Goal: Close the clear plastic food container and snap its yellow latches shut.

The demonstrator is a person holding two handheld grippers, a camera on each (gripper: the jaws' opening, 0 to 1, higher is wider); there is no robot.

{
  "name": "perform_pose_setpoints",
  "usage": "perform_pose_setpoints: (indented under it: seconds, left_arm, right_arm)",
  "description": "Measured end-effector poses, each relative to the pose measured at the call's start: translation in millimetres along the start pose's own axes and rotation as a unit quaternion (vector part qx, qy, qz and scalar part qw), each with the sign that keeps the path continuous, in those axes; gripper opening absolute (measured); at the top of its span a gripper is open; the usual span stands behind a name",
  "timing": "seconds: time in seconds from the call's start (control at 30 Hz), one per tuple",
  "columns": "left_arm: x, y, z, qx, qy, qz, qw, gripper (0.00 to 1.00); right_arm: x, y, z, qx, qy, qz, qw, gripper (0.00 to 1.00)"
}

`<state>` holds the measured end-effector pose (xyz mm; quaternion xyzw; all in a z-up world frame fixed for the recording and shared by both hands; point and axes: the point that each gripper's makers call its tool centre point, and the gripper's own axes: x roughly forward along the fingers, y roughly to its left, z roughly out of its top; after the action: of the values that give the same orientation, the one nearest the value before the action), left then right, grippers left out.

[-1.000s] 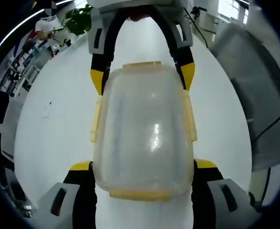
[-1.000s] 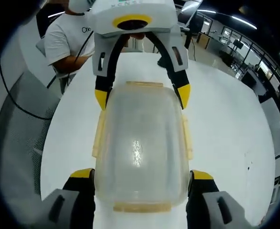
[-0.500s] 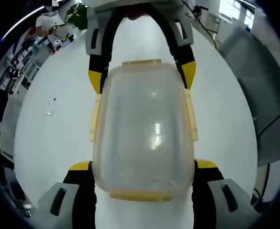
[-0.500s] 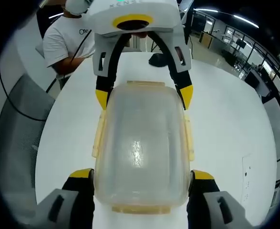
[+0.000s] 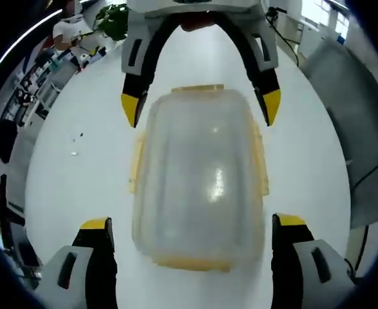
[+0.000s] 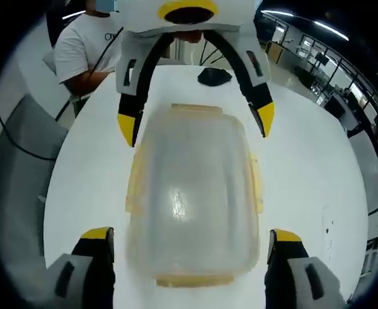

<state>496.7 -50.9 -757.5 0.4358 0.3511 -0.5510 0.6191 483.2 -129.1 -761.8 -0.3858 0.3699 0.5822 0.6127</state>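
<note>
**Letting go of both ends of container**

Lying flat on white surface (image 5: pixel 66 193), clear plastic lidded food container (image 5: pixel 200 177) w/ yellow latches (image 5: pixel 136 164). Left gripper (image 5: pixel 192 235) and right gripper (image 6: pixel 189 241) fingers now spread wide, clear of box sides; 0.5 s ago clamped tight. Means lid prob. seated; latches look down, can't confirm.

I can't read any text, label or number here; the dark mark on the person's white T-shirt (image 6: pixel 85 48) is too blurred.
</note>
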Motion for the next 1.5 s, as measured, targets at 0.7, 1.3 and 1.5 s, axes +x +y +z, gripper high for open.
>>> perform_pose_setpoints:
  seconds: [0.7, 1.3, 1.5]
  left_arm:
    - [-40, -19.9, 4.8, -0.021, -0.009, 0.053, 0.9983, 0.99]
    - [-74, -65.5, -2.1, -0.108, -0.041, 0.1, 0.9883, 0.99]
    - [-82, -82.6, 7.7, -0.125, -0.061, 0.115, 0.9837, 0.99]
  right_arm:
    - [-44, 23, 15.8, 0.024, -0.023, -0.063, 0.9975, 0.99]
    - [-83, 54, 2.7, 0.119, -0.081, -0.13, 0.9809, 0.99]
    - [-95, 76, -4.3, 0.154, -0.109, -0.136, 0.9725, 0.99]
